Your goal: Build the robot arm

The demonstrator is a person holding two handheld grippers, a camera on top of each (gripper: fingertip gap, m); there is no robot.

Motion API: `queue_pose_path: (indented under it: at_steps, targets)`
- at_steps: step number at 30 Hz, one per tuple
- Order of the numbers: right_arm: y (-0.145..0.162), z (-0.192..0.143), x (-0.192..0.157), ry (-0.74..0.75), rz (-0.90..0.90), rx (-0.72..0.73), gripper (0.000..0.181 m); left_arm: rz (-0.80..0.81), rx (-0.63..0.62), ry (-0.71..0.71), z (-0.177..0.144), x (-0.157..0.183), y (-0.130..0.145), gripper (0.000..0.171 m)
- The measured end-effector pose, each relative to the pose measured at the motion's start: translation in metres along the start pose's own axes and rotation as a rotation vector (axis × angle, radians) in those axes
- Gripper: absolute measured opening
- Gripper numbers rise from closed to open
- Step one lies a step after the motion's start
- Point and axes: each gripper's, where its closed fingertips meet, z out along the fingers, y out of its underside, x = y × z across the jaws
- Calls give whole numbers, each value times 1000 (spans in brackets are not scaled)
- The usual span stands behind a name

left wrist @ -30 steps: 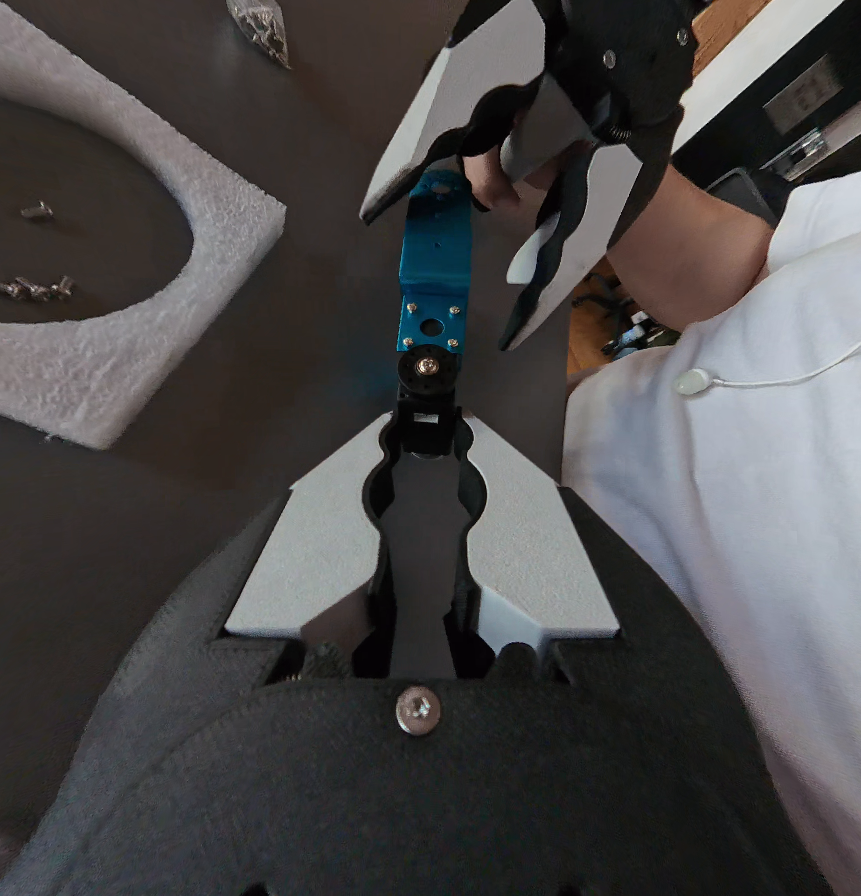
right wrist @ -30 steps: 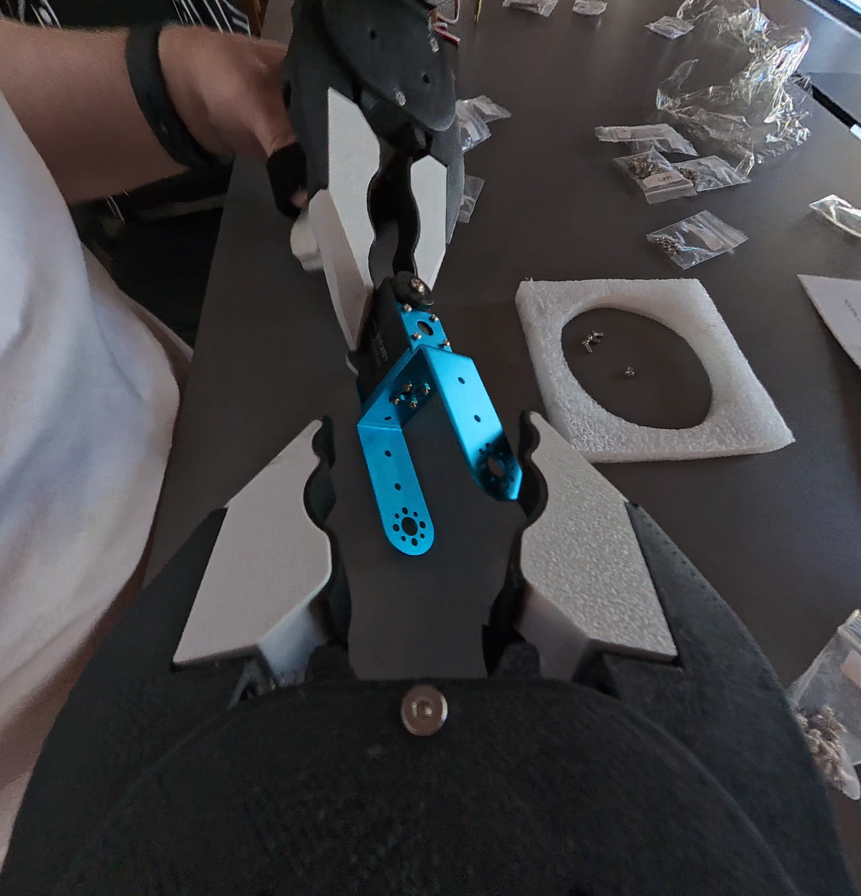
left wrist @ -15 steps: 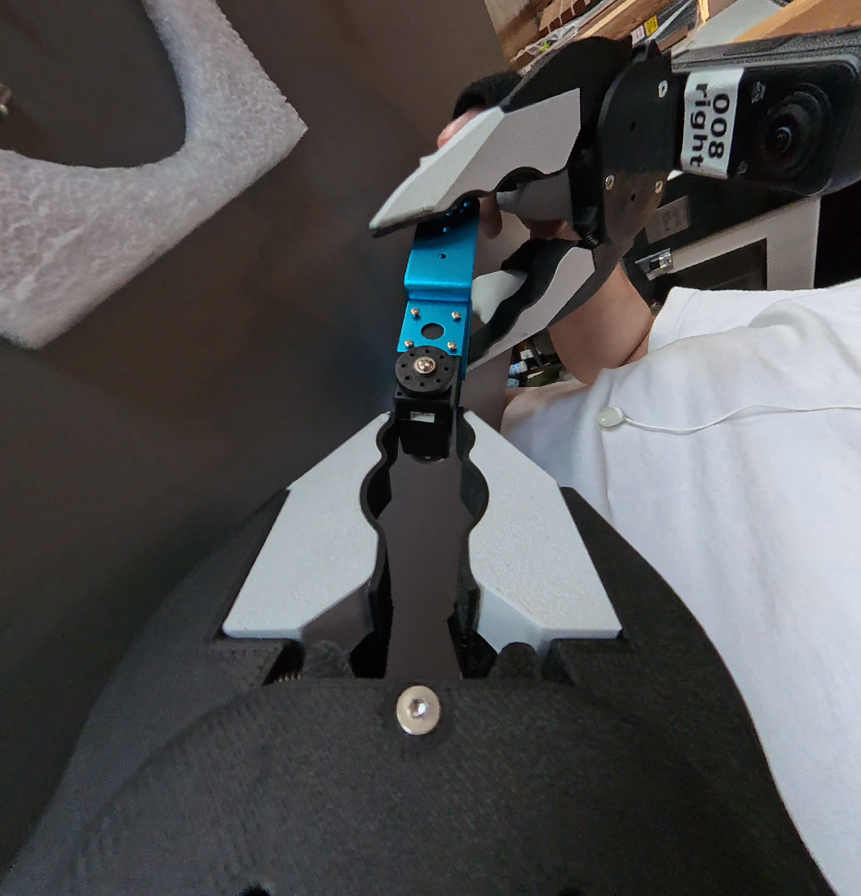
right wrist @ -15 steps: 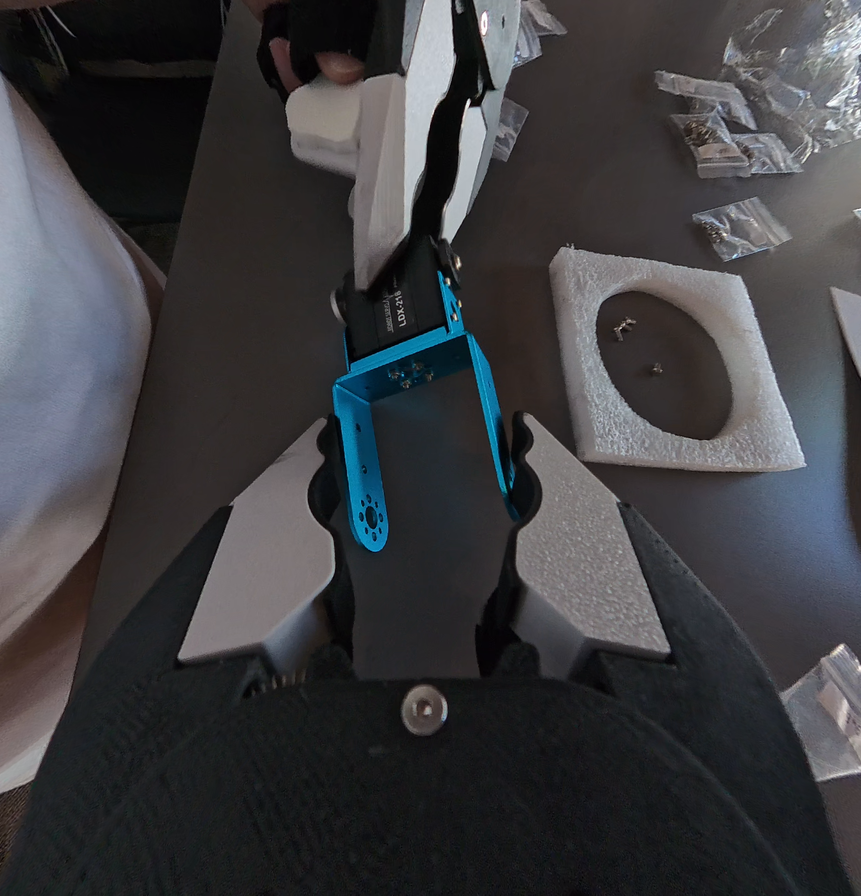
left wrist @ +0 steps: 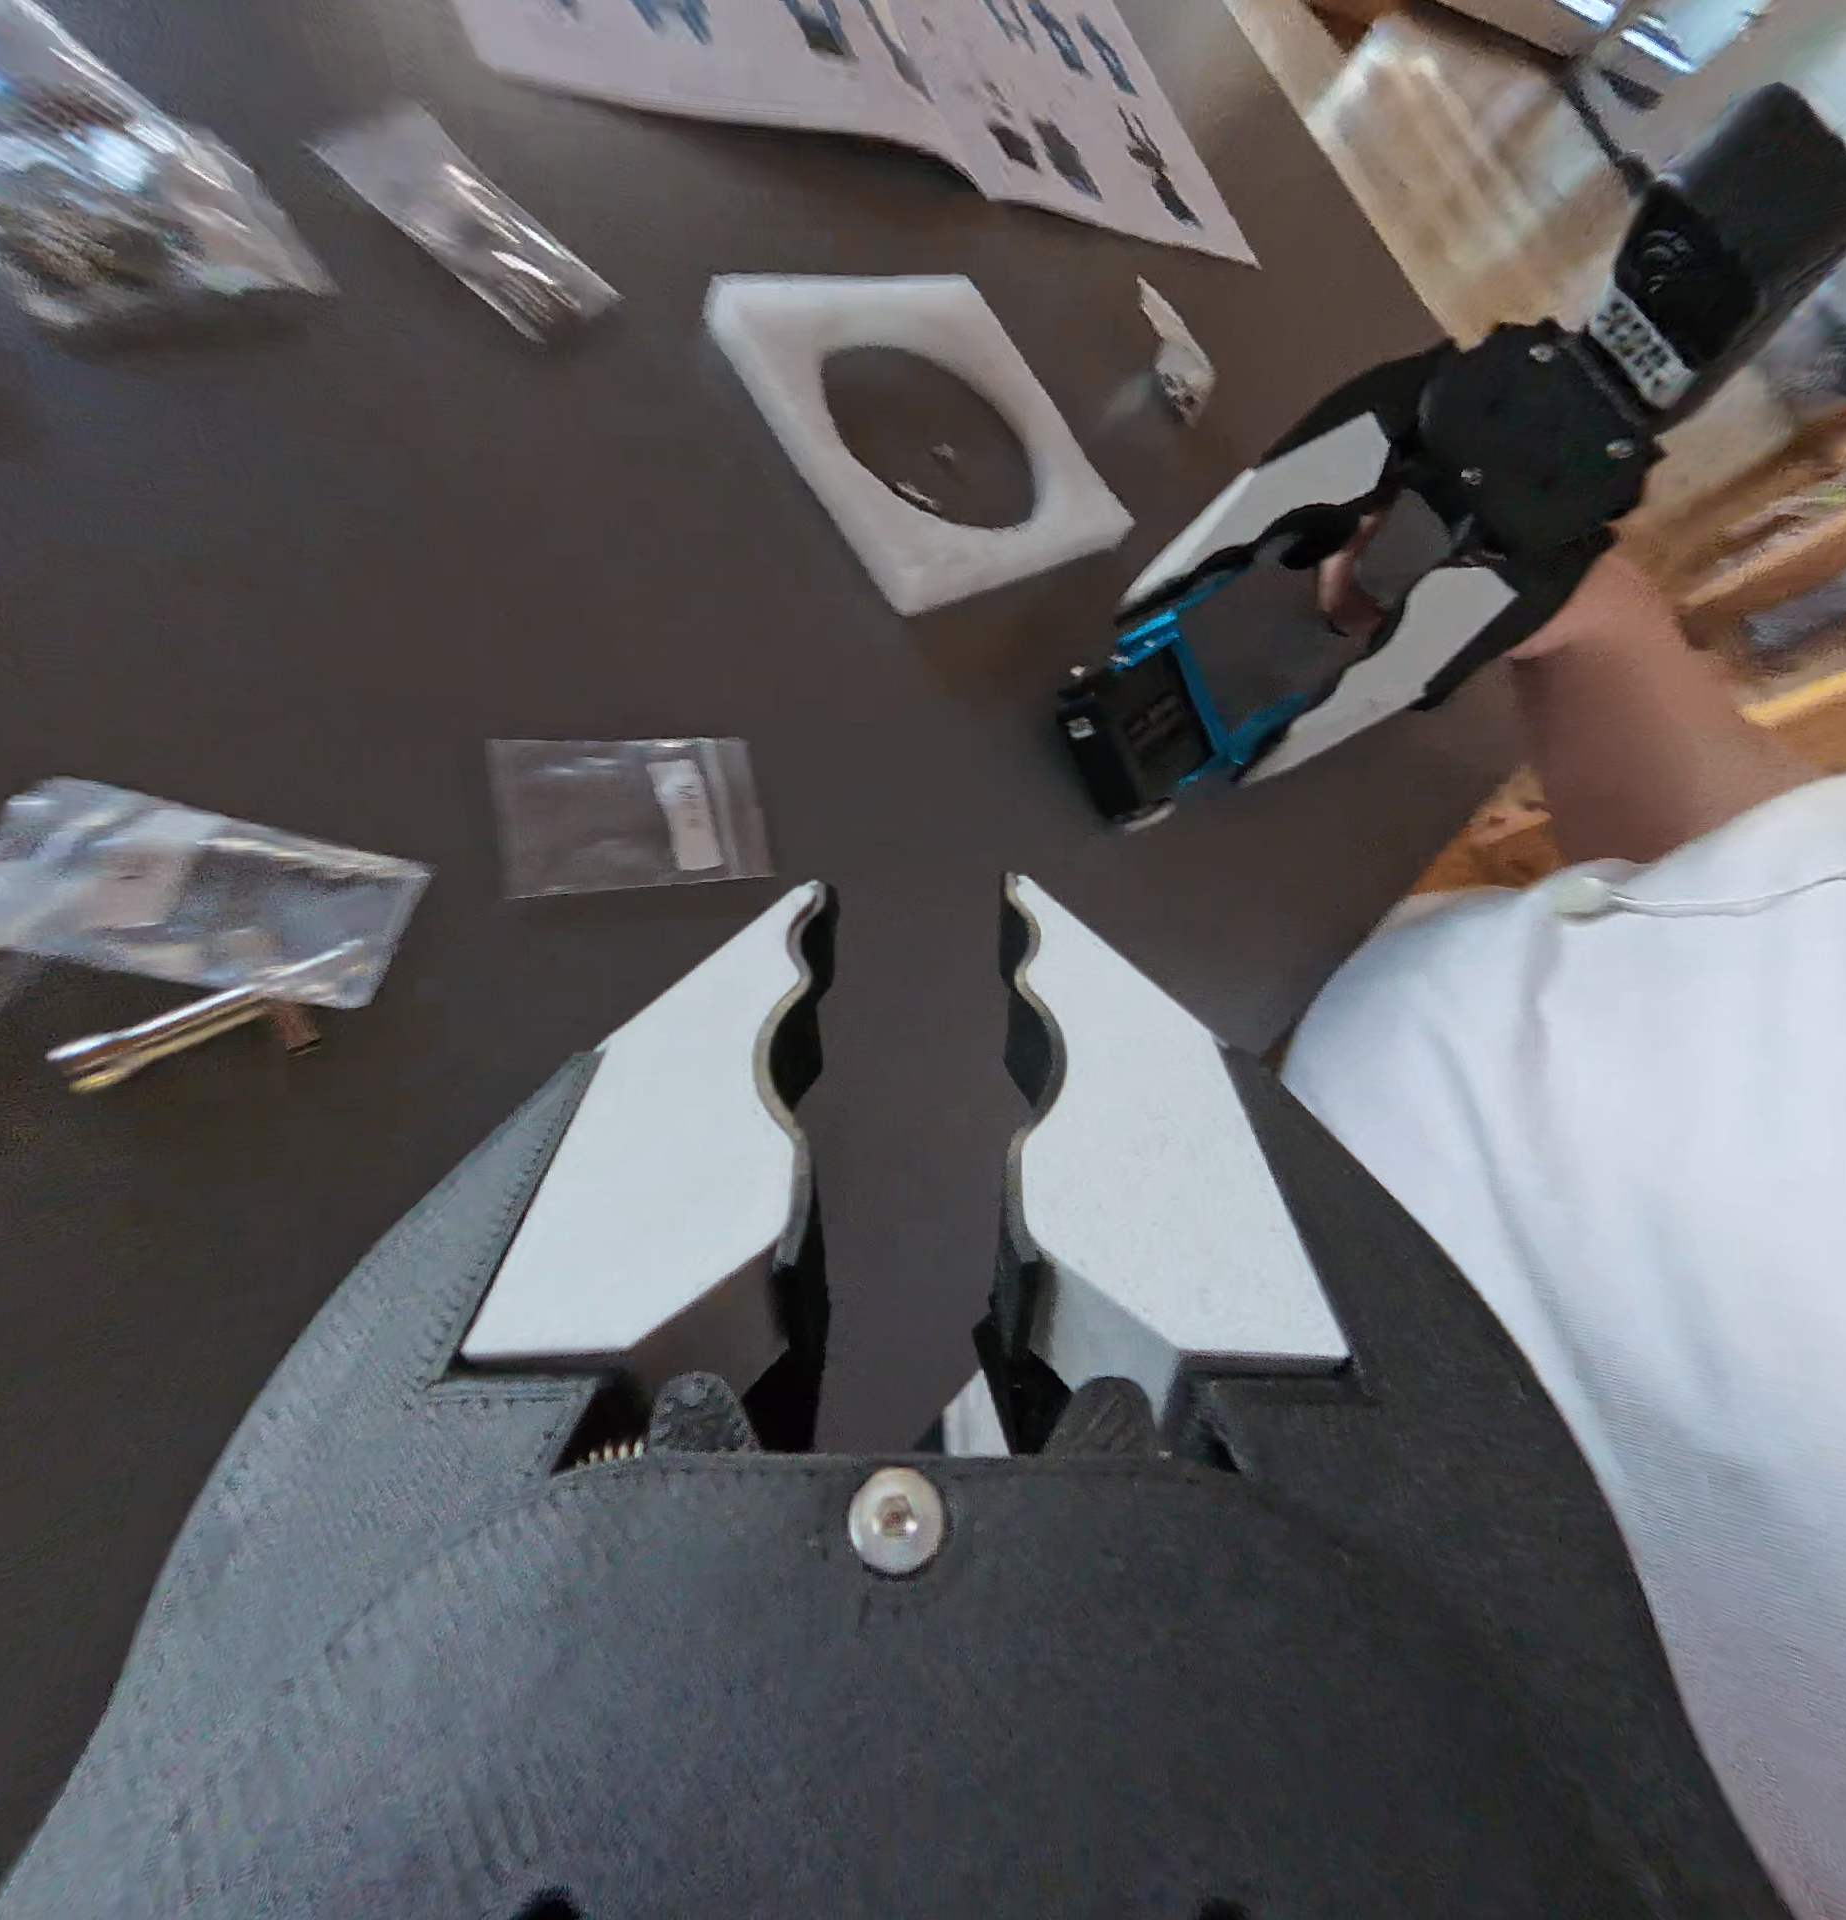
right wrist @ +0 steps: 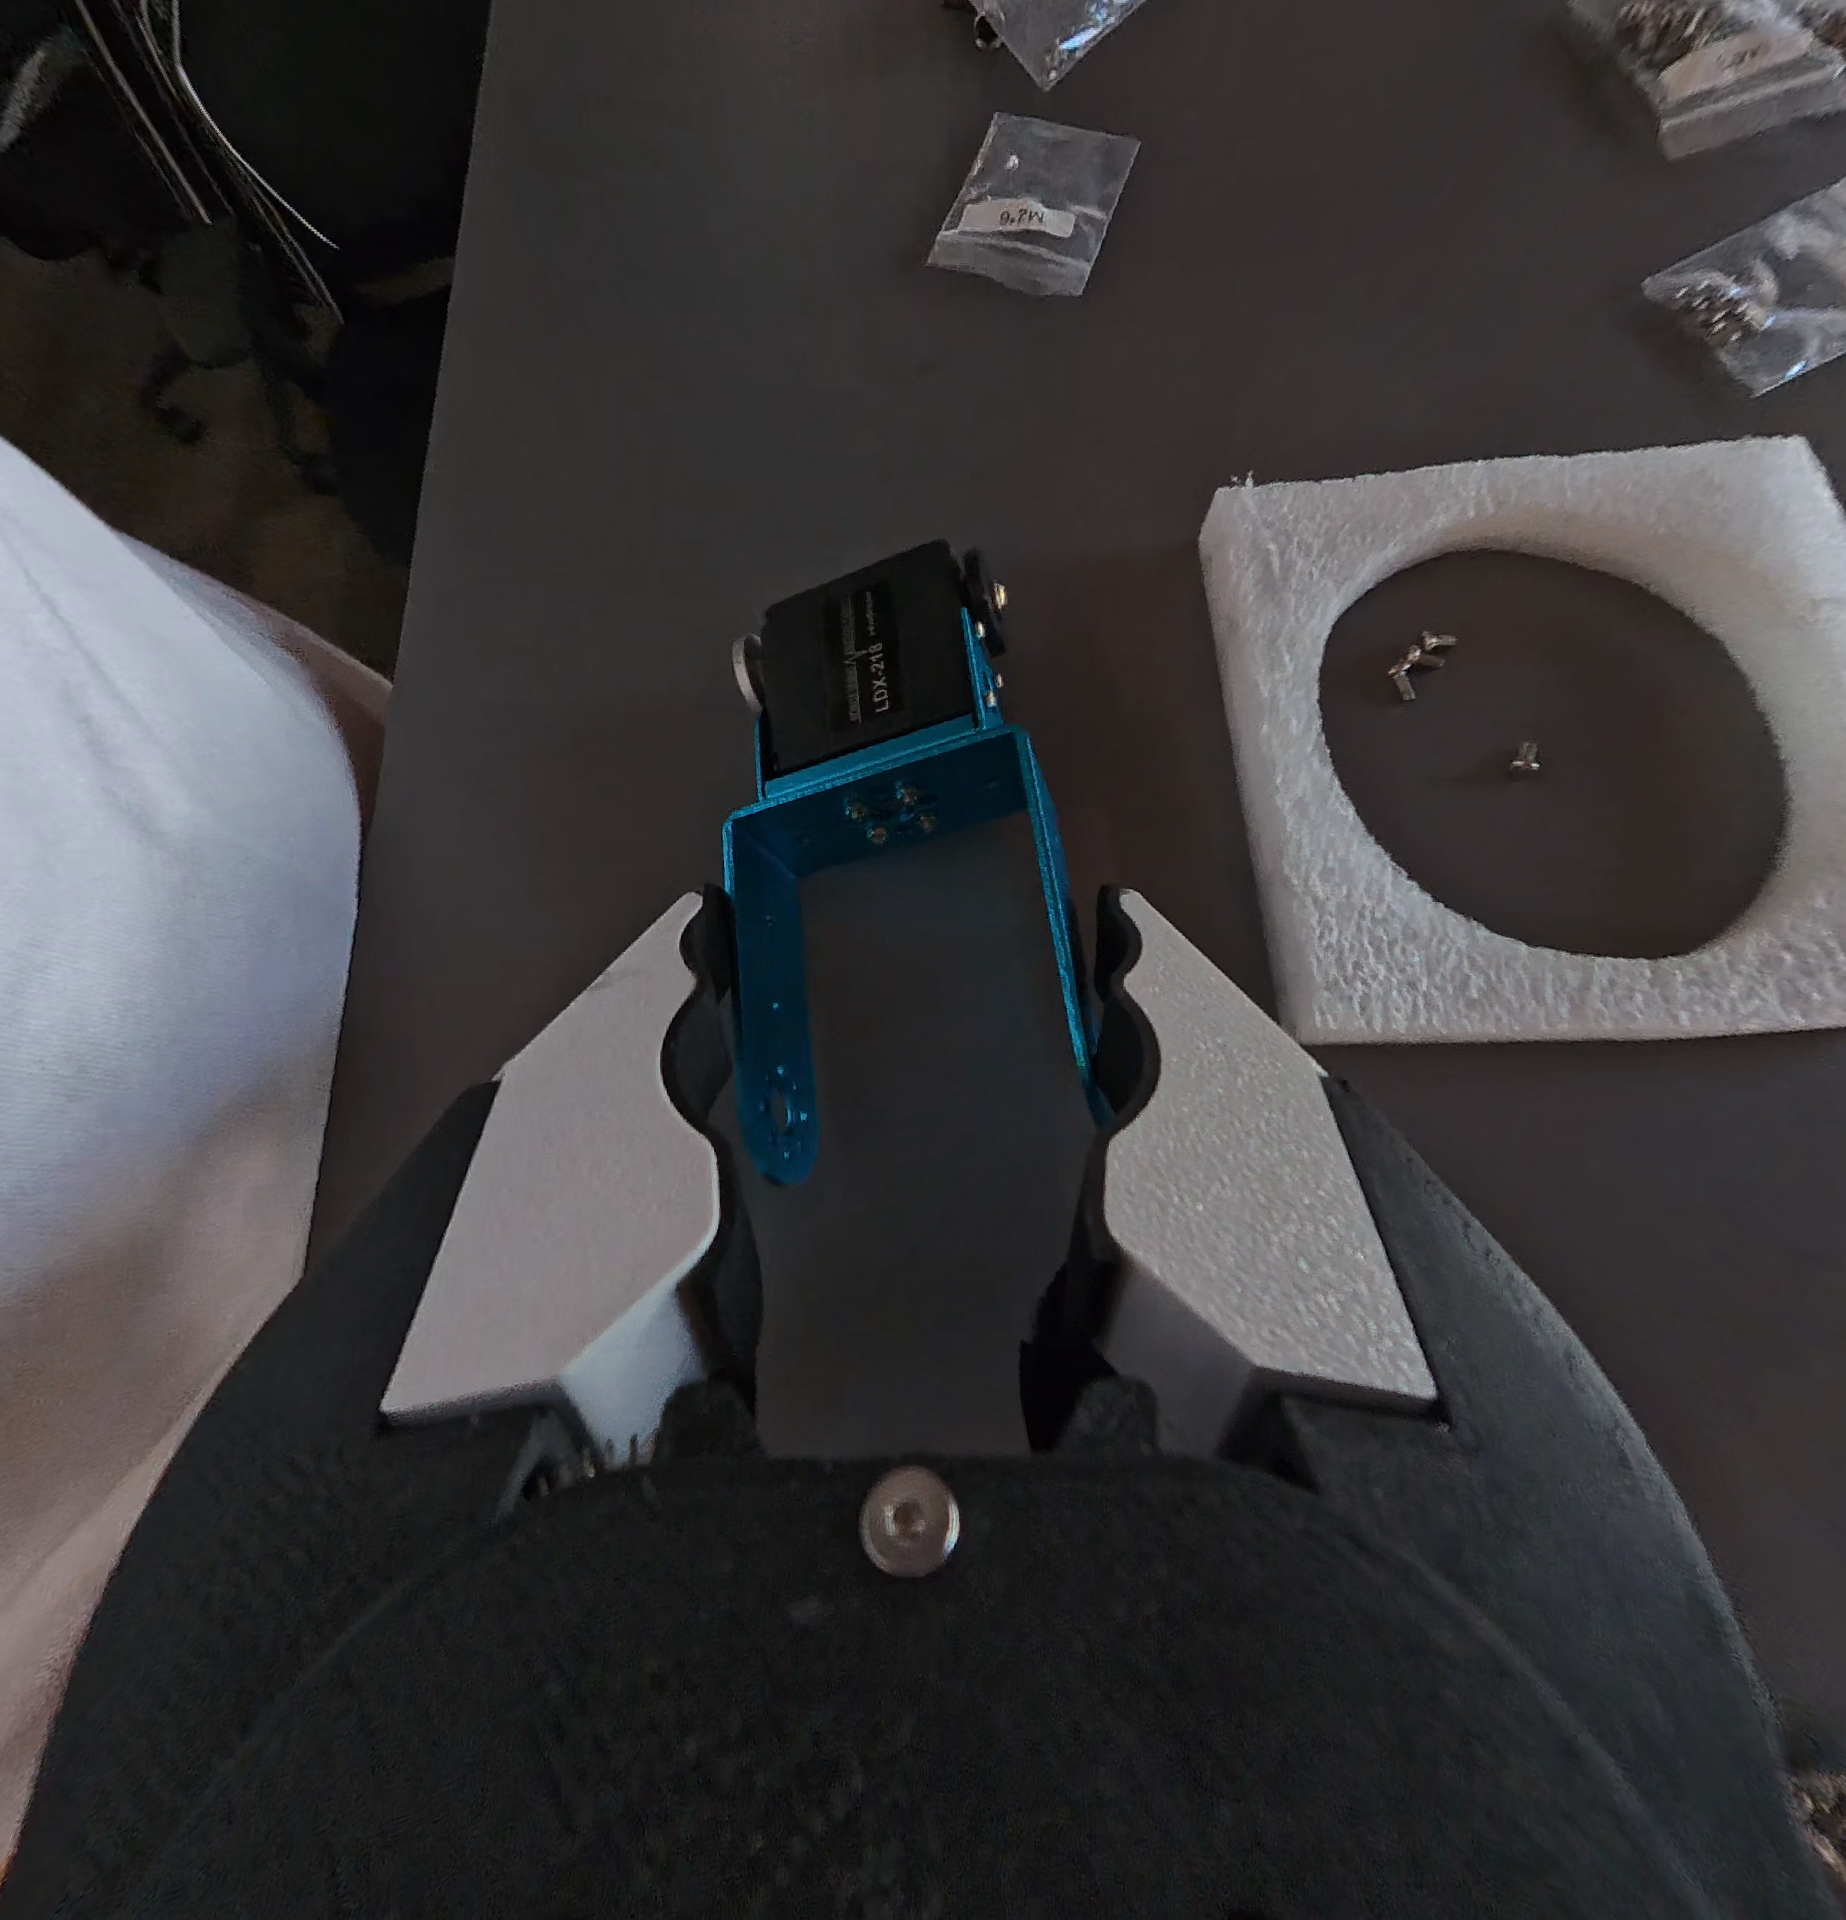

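My right gripper (right wrist: 906, 914) is shut on the two arms of a blue U-shaped metal bracket (right wrist: 883, 821), with a black servo (right wrist: 867, 655) fixed at its far end. It holds the assembly over the dark table near the left edge. In the left wrist view the same bracket (left wrist: 1199, 686) and servo (left wrist: 1132, 732) show far right, between the right gripper's fingers (left wrist: 1366, 649). My left gripper (left wrist: 914, 894) is open and empty above the table, nearest a small clear zip bag (left wrist: 628, 816).
A white foam square with a round hole (right wrist: 1542, 748) lies right of the servo, with small screws (right wrist: 1418, 665) inside the hole. Clear bags of hardware (left wrist: 171, 904) (right wrist: 1033, 208), a metal tool (left wrist: 181, 1029) and a printed sheet (left wrist: 898, 73) lie on the table. A person in white sits close. About 20 centimeters separates my left fingertips from my right.
My left gripper let go of the servo, opened and pulled away to the left. My right gripper closed on the bracket's arms and now carries the assembly alone.
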Motion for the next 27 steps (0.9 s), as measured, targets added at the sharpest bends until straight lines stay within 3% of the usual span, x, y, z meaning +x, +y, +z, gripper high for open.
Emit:
queue_pose_path:
  at_steps: [3,9,12,14,18,21,24,27]
  targets:
    - [-2,6,2,-33,39,-23,72,93,59,-165,-17,-21,-1,35]
    - [-10,-2,9,-7,-13,1,74,218,147,-284,-32,-33,-1,38]
    - [-23,-24,14,40,-9,127,74,318,281,-345,-49,-37,-17,40]
    - [-28,-45,25,114,3,231,69,355,370,-345,-55,-35,-30,50]
    - [-13,-98,67,369,61,394,49,355,303,-356,-37,-51,-33,66]
    - [8,-135,88,538,111,467,26,369,249,-364,-23,-60,-40,58]
    - [22,-162,92,659,101,533,0,381,245,-279,-7,-54,-58,40]
    - [27,-180,98,779,71,548,0,402,176,-246,15,-59,-69,17]
